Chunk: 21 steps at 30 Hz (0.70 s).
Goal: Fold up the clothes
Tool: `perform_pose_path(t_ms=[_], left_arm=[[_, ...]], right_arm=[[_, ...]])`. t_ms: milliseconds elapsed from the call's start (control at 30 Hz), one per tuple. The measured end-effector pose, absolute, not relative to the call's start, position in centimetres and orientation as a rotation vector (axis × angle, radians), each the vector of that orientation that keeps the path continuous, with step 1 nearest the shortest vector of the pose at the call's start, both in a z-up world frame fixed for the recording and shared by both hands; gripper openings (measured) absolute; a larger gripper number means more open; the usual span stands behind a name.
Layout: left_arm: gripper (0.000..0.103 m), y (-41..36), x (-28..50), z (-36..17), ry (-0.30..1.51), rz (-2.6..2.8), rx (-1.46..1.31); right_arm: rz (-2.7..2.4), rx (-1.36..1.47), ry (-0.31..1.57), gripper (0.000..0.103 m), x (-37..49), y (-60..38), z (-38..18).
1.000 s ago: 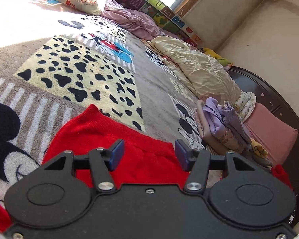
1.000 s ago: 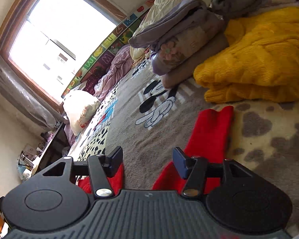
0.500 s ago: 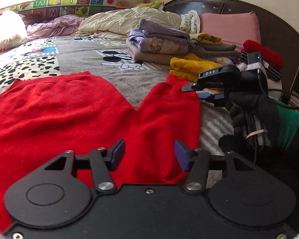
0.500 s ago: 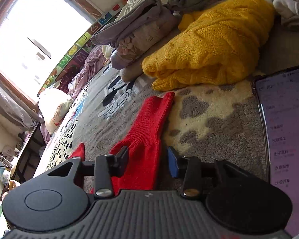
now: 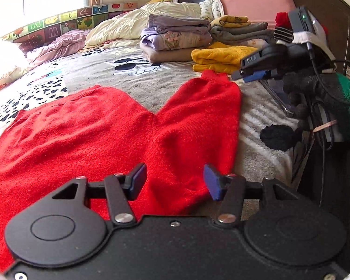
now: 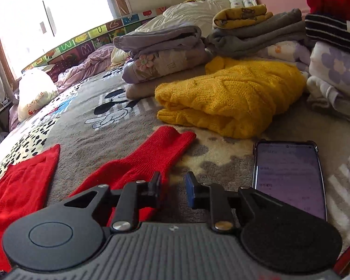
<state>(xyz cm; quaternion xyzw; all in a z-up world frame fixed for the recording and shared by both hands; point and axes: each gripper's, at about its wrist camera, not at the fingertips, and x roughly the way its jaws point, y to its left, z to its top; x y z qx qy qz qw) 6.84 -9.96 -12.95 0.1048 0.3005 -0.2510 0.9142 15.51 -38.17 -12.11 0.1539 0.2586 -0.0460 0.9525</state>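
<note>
A red sweater (image 5: 86,135) lies flat on the bed, its body to the left and one sleeve (image 5: 203,116) running away to the cuff near the yellow knit. My left gripper (image 5: 175,182) hovers open just above the sleeve's near end, with nothing between its fingers. In the right wrist view the same sleeve (image 6: 149,158) lies ahead and to the left. My right gripper (image 6: 173,187) sits low at the sleeve's right edge, its jaws narrowed to a small gap over the blanket. The left wrist view shows the right gripper (image 5: 242,73) in a gloved hand (image 5: 315,93) beside the cuff.
A phone (image 6: 289,175) lies screen up just right of the right gripper. A folded yellow knit (image 6: 233,102) and stacks of folded clothes (image 6: 165,53) sit behind the cuff. A pink pillow (image 5: 256,7) leans against the dark headboard. The bed's right edge (image 5: 289,163) is close.
The left view has swung from the blanket and window round to the spread sweater and moved closer. The right gripper's jaws have narrowed, and it has shifted to the sleeve's right edge.
</note>
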Motion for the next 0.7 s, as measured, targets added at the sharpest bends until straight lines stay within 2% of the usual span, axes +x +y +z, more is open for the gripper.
perform_pose_path(t_ms=[100,200,367,467,600,700], left_arm=[[0.054,-10.0,6.8,-13.4,0.649,-0.530,0.222],[0.054,-7.6,6.8,-11.7,0.633,-0.519,0.114],[0.054,0.7,6.8,-10.0,0.580,-0.251,-0.179],[0.053,6.9,6.4,-9.8,0.540,-0.055,-0.386],[0.052,15.4,4.1,-10.7,0.469,0.217,-0.705],[0.052,18.2,2.5,-11.4,0.475,0.256,-0.829]], right_arm=[[0.025,0.270,0.446,0.030,14.1,-36.5,-10.6],[0.195,0.265,0.451,0.030,13.2,-33.4,-10.3],[0.505,0.236,0.549,0.030,12.1,-26.8,-11.3],[0.546,-0.033,0.672,0.029,11.1,-22.2,-13.0],[0.526,-0.113,0.620,0.029,9.4,-21.1,-11.9],[0.558,-0.123,0.558,0.029,8.5,-20.4,-10.9]])
